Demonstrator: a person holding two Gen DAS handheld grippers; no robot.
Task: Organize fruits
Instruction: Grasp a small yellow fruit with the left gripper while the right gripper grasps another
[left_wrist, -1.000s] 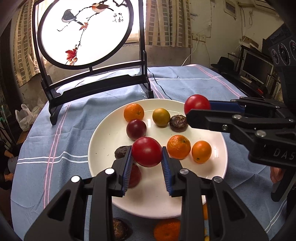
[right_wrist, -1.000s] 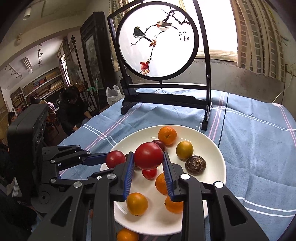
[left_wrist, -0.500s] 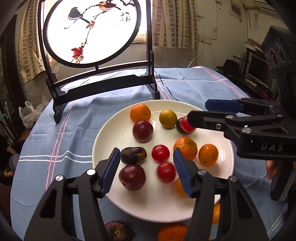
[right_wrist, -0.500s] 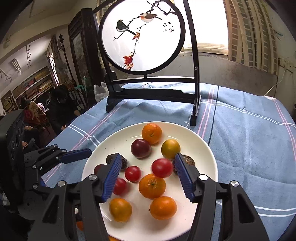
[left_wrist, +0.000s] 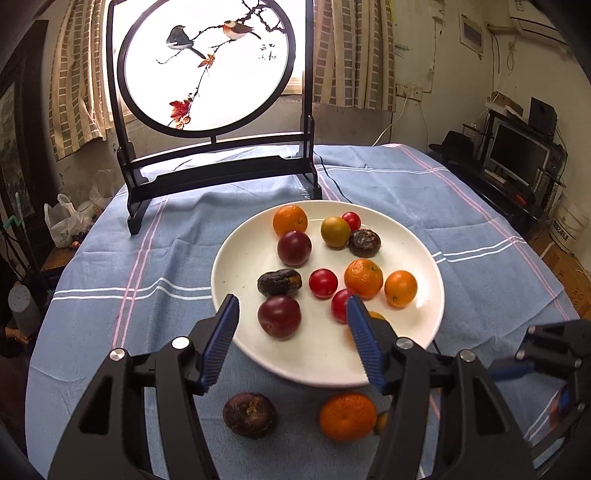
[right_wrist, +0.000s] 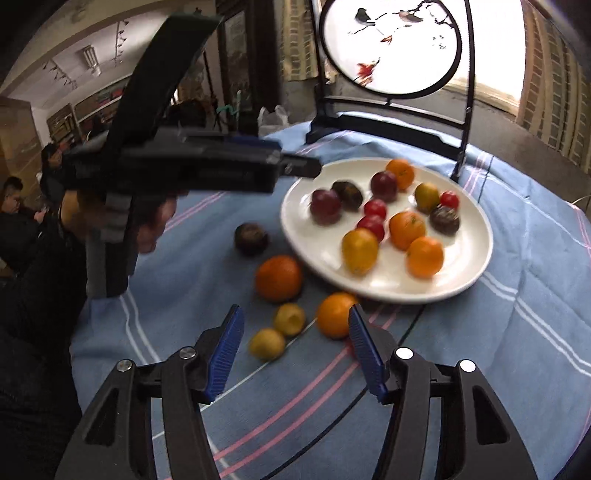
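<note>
Blue cloth (right_wrist: 517, 332) still holds fruit beside plate (right_wrist: 461, 273). Left gripper (left_wrist: 291, 336), right gripper (right_wrist: 293, 345) both released, empty. Next pick: orange (right_wrist: 334, 314) touching plate's near rim; straddle squarely, clench gently.

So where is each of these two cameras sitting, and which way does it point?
Left wrist: rides on the left tool, looking forward and down over the white plate of fruit toward the bird screen; its own open blue fingers show.
Right wrist: rides on the right tool, farther back and blurred, over loose fruit on the blue cloth; the left tool and hand show.
Both share the plate, screen and cloth.
</note>
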